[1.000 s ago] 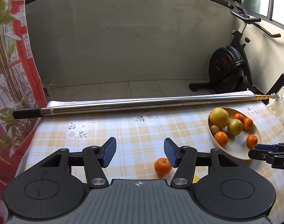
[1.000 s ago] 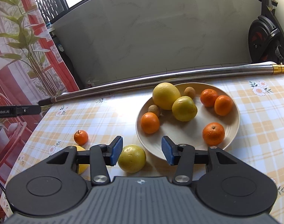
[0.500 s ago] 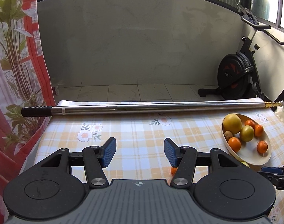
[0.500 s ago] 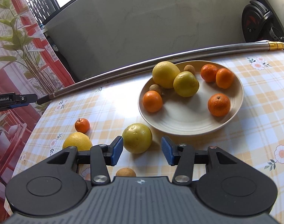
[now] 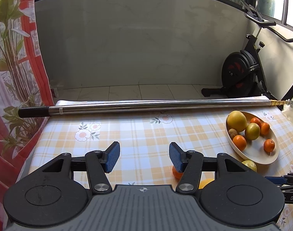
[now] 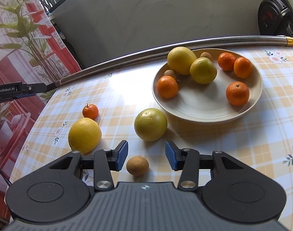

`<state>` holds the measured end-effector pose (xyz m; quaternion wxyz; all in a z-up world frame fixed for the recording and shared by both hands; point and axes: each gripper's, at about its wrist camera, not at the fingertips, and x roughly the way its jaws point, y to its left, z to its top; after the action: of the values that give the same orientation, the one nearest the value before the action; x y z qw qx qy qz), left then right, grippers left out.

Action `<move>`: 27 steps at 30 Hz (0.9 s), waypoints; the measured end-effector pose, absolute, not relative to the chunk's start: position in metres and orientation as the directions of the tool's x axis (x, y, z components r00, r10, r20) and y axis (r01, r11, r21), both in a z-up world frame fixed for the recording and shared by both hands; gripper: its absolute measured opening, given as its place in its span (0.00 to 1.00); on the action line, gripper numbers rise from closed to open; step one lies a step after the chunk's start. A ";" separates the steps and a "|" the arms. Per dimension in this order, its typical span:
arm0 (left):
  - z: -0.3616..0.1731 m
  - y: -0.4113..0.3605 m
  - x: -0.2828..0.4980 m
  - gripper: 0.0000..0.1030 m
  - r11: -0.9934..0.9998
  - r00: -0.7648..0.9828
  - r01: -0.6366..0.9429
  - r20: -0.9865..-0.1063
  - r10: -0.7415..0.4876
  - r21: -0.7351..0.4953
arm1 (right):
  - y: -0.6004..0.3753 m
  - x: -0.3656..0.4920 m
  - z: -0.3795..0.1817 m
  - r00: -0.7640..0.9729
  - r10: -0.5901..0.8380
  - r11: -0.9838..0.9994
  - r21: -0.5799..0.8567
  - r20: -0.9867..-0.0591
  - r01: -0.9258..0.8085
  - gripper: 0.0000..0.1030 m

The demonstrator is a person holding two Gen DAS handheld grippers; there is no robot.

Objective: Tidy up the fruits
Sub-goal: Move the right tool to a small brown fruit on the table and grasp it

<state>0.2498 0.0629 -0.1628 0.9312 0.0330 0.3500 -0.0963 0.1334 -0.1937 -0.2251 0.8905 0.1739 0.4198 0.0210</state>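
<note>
Eight fruits [image 6: 203, 70] in cream bowl [image 6: 204, 113].

Both grippers [image 5: 144, 156] [image 6: 146, 156] are showing black arms, blue ribbed pads [image 6: 121, 155] at the jaws, silver screws behind.

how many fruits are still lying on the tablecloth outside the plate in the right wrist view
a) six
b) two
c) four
c) four: a small mandarin, a yellow citrus, a greenish citrus and a small brown fruit lie on the cloth beside the plate.
</note>
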 end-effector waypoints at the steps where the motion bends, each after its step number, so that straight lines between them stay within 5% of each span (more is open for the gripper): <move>1: -0.163 0.061 0.250 0.58 0.979 0.737 0.204 -0.657 -0.157 -0.006 | -0.193 0.133 -0.226 0.644 0.188 0.939 0.328 -0.742 0.103 0.44; 14: -0.167 0.060 0.252 0.58 0.978 0.725 0.209 -0.669 -0.164 -0.013 | -0.184 0.136 -0.233 0.593 0.219 0.944 0.323 -0.774 0.073 0.44; 27: -0.174 0.058 0.255 0.58 0.976 0.701 0.216 -0.690 -0.180 -0.035 | -0.168 0.141 -0.239 0.563 0.192 0.970 0.241 -0.804 0.013 0.32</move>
<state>0.2549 0.0578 -0.1742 0.9218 0.0241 0.3716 -0.1073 0.1412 -0.1685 -0.2387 0.8771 0.1105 0.4647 0.0512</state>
